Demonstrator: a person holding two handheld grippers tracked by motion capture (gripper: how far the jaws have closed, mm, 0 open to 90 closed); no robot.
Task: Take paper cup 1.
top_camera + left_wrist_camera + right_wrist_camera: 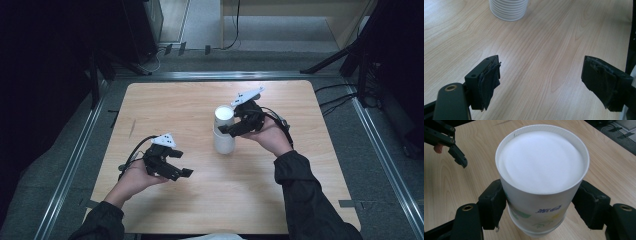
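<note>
Pale wooden counter point(165, 105), stack of upside-down paper cups point(541, 177) at centre. Right gripper point(541, 207) clamped on top cup; left gripper point(541, 82) apart, idle. Next, probably: lift straight up, separate.

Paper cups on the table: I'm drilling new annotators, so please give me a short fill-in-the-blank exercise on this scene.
1. The stack of white paper cups stands upside down on the light ____ table.
2. The ____ gripper clamps the top cup.
3. The left gripper has its jaws ____, with nothing between them.

Missing words: wooden; right; open
</note>
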